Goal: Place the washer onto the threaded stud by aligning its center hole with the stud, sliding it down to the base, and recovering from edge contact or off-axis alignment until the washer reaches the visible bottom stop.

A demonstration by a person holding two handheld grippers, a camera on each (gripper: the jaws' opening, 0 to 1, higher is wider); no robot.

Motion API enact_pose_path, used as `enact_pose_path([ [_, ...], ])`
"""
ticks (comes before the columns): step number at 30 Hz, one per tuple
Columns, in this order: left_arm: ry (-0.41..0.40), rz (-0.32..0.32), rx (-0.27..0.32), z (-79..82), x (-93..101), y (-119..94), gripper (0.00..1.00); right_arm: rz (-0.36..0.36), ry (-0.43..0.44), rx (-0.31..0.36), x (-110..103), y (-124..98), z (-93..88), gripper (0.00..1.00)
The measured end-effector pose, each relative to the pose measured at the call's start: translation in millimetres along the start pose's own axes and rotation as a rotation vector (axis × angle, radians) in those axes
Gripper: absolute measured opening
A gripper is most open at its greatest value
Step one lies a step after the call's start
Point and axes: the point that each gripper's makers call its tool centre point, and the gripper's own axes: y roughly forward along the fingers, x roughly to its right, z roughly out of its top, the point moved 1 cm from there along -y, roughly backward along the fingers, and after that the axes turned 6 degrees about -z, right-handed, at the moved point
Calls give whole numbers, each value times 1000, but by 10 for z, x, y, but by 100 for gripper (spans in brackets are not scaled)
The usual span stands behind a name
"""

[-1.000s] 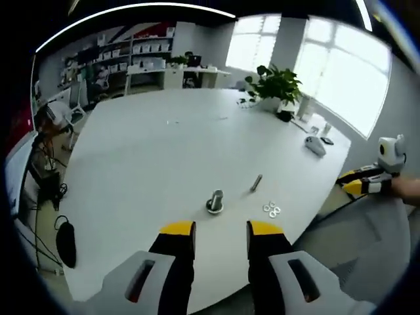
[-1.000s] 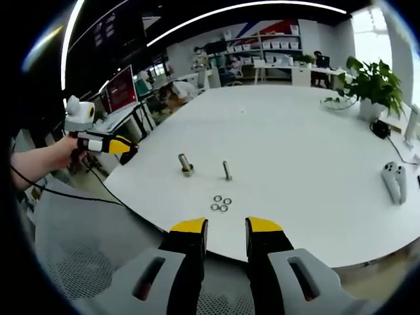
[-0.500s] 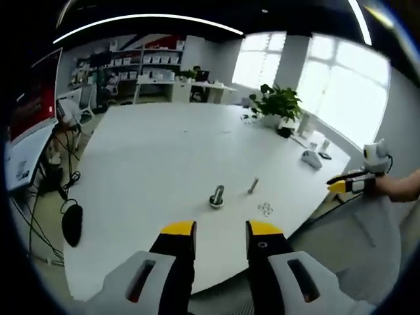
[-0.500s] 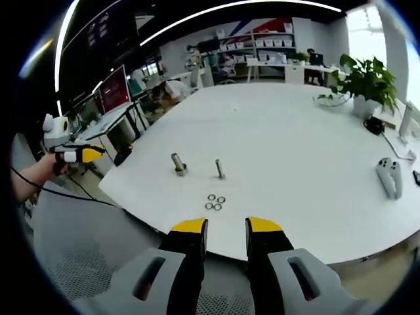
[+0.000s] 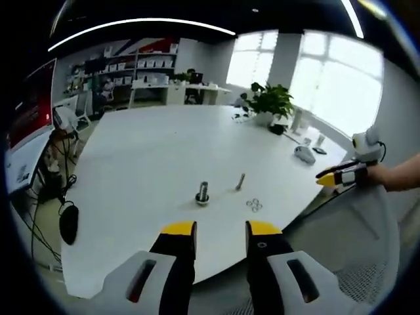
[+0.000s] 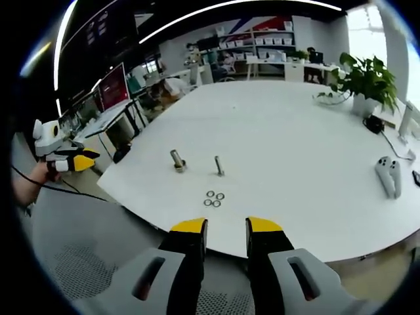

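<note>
Nearest each camera, both grippers, left (image 5: 220, 231) and right (image 6: 226, 228), hang slack-jawed, holding nothing, off the table (image 6: 295, 131) edge. Beyond lie washers (image 6: 213, 198), then a thin stud (image 6: 218, 166) beside a thicker bolt (image 6: 177, 160).

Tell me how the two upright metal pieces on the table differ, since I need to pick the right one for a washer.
The thick stud is wider and stands on a flared round base; the thin stud is slimmer, with no base visible. The thin stud stands nearer the washers. Both are grey metal, upright on the white table, untouched by either claw.
</note>
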Motion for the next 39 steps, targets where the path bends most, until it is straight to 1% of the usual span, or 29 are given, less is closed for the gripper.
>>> enact_pose_path([
  [4,2,-32,-6,-14,39,22,25,-8,5,5,16,0,7,26],
  [6,28,-41,3,-4,71,19,23,-10,3,-2,19,5,-5,26],
  [8,23,-43,-2,-17,64,28,23,-12,3,-2,22,5,-6,26],
  [9,3,-52,-13,-44,63,39,24,-14,2,-2,25,4,-8,26],
  [12,0,-61,-5,-33,81,42,25,-18,4,-5,36,5,-12,26],
  [15,7,-79,-32,-74,136,81,26,-22,3,-4,58,2,-18,26],
  [17,9,-81,-52,-108,139,94,26,-22,6,-11,63,6,-31,26],
  [18,-7,-91,-60,-126,145,94,27,-22,2,-15,62,9,-37,26],
  [20,-40,-112,-39,-100,174,89,28,-21,1,-17,55,9,-41,26],
  [21,-41,-116,-34,-93,179,85,28,-18,5,-9,47,2,-28,26],
  [23,-28,-122,-44,-106,203,94,28,-18,18,2,58,-5,-15,26],
  [26,-23,-123,-61,-128,215,108,28,-16,12,-14,56,9,-33,26],
  [34,-35,-113,-46,-106,187,101,28,-20,13,-17,59,3,-39,26],
  [36,-33,-111,-44,-105,179,100,28,-20,8,-26,55,10,-52,26],
  [39,-31,-115,-60,-134,188,111,28,-23,4,-34,53,8,-67,26],
])
